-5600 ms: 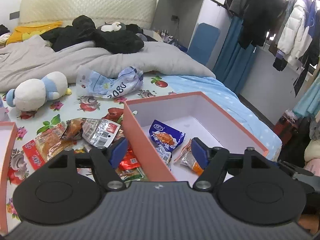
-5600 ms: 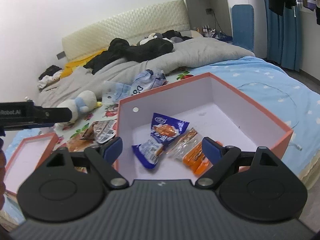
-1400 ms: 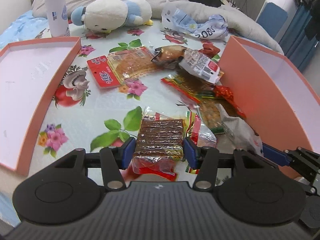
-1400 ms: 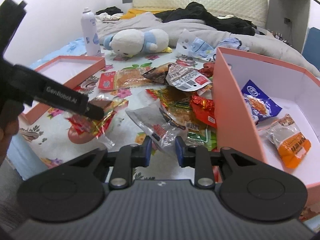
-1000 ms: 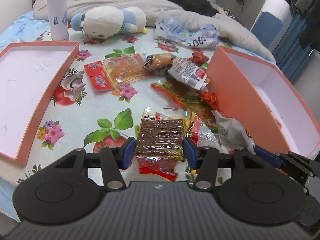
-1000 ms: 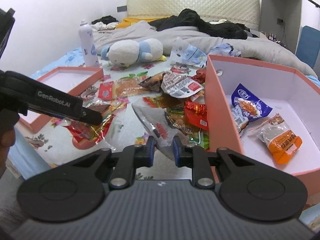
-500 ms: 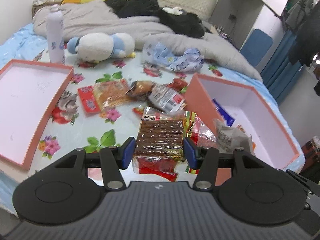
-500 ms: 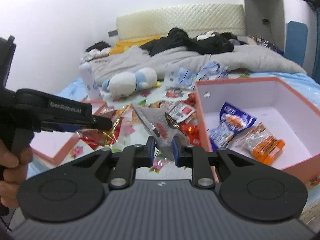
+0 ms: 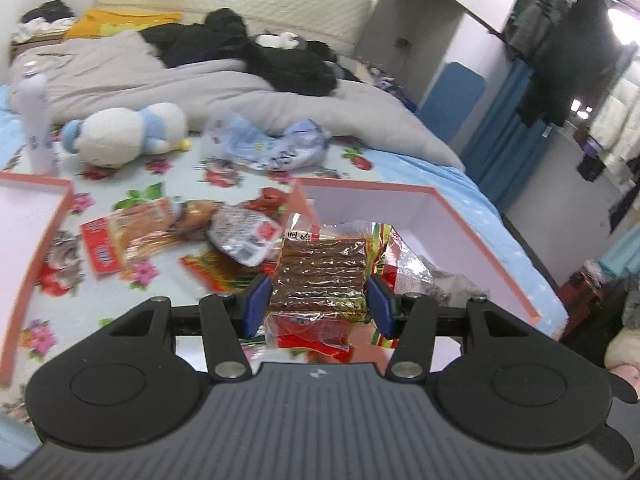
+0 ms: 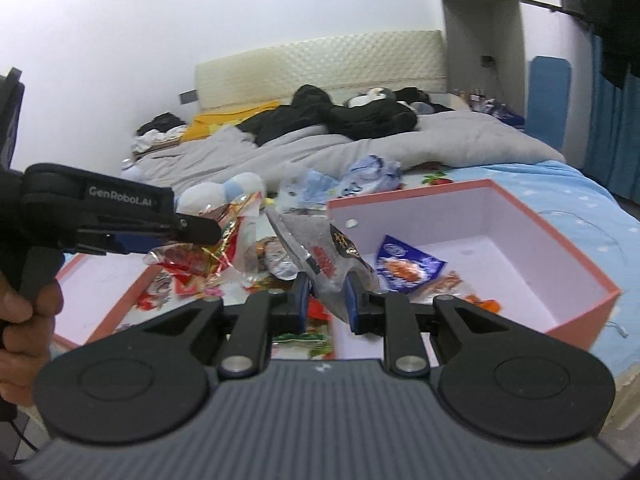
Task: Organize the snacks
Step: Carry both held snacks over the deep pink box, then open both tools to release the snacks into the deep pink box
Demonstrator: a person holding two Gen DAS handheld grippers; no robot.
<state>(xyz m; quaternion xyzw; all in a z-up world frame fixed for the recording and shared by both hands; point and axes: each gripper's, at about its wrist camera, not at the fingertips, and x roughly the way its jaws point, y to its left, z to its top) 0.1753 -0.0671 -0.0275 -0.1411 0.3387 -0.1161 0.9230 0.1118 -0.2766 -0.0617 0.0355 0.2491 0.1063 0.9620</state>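
With both snacks lifted clear of the bed, the step in hand appears to be the carry toward the pink box. The left hand-held gripper is clamped across a clear pack of brown sticks, which hangs in front of the box's near corner. The right hand-held gripper pinches a grey foil packet by its lower edge, just short of the box wall. Inside the box lie a blue packet and an orange one. Next, each hand-held gripper should pass over the rim, then release above bare floor of the box; loose snacks remain on the bed.
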